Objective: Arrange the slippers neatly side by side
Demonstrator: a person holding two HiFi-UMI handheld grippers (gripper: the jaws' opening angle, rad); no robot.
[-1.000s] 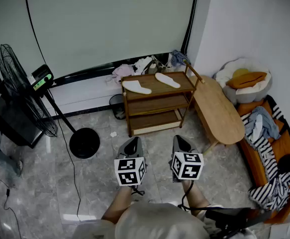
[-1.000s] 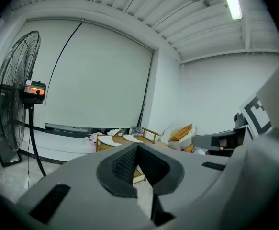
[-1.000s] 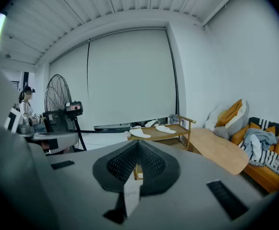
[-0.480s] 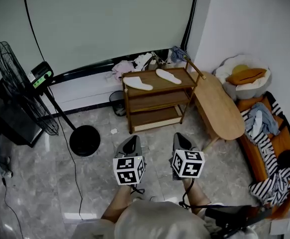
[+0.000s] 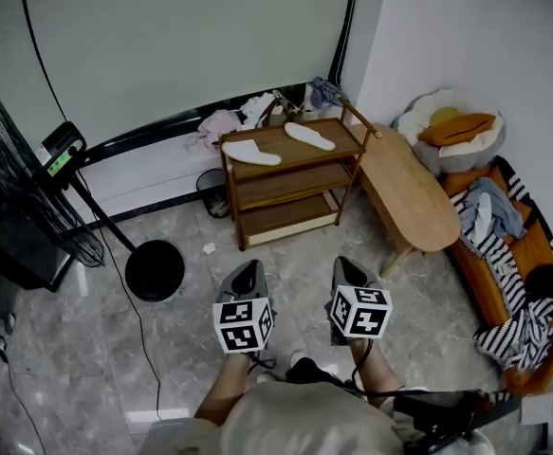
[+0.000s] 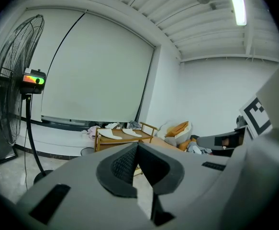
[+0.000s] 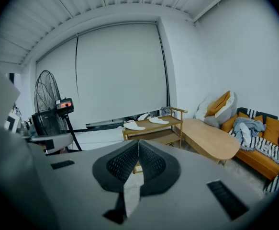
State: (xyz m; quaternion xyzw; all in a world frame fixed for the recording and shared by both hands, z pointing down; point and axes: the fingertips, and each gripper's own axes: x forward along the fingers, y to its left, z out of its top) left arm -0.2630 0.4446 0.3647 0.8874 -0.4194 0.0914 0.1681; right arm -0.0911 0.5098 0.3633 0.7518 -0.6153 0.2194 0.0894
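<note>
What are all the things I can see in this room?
slippers: two, white, apart on the rack's top shelf
wooden rack: one, brown, by the wall
oval table: one, light wood, right of the rack
fan: one, black, standing at the left
bin: one, dark, on the floor left of the rack
clothes pile: one, mixed colours, on the ledge behind the rack
sofa: one, orange, far right, striped cloth on it
cushions: white and orange, in the corner
left tool: grey, shut, empty
right tool: grey, shut, empty
</note>
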